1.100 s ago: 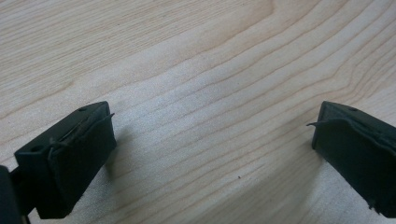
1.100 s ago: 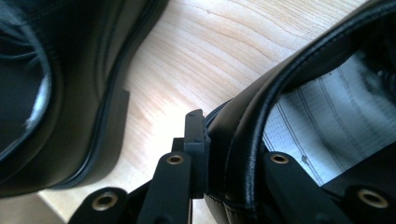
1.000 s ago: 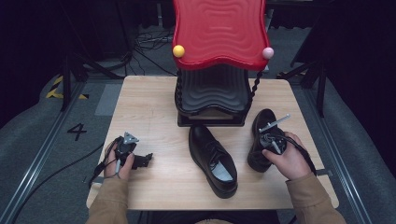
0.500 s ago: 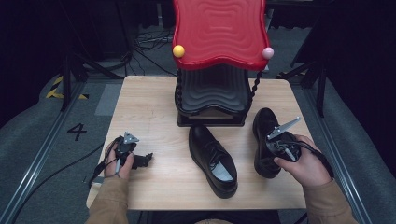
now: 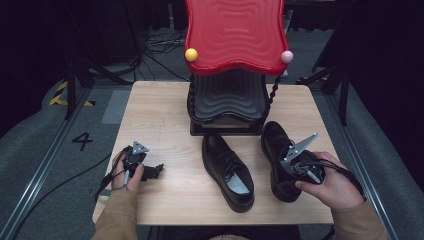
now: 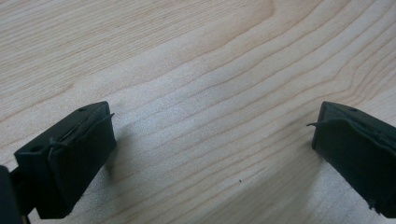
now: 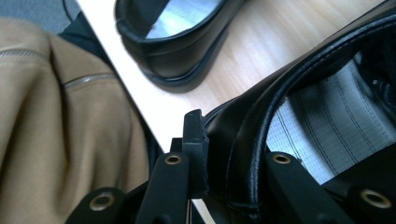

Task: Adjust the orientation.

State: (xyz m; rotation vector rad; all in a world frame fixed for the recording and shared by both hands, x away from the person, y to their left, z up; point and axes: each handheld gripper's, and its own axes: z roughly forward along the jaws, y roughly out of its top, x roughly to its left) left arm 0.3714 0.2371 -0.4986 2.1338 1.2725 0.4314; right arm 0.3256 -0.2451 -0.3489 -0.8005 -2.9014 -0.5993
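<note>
Now glossy black shoe (image 5: 280,160), striped lining, heel rim between right tongs (image 7: 224,172); left tongs (image 6: 210,149) agape.

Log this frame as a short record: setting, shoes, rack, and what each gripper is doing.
setting: wooden table
rack: black tiers under a red top, at the table's far side
left shoe: flat on the table, near the middle
right shoe: heel rim clamped by the right gripper
left gripper: jaws wide apart over bare wood, nothing between them

Bare wooden table (image 5: 160,120) left of rack (image 5: 227,107); two shoes (image 5: 227,170) crowding the right.
</note>
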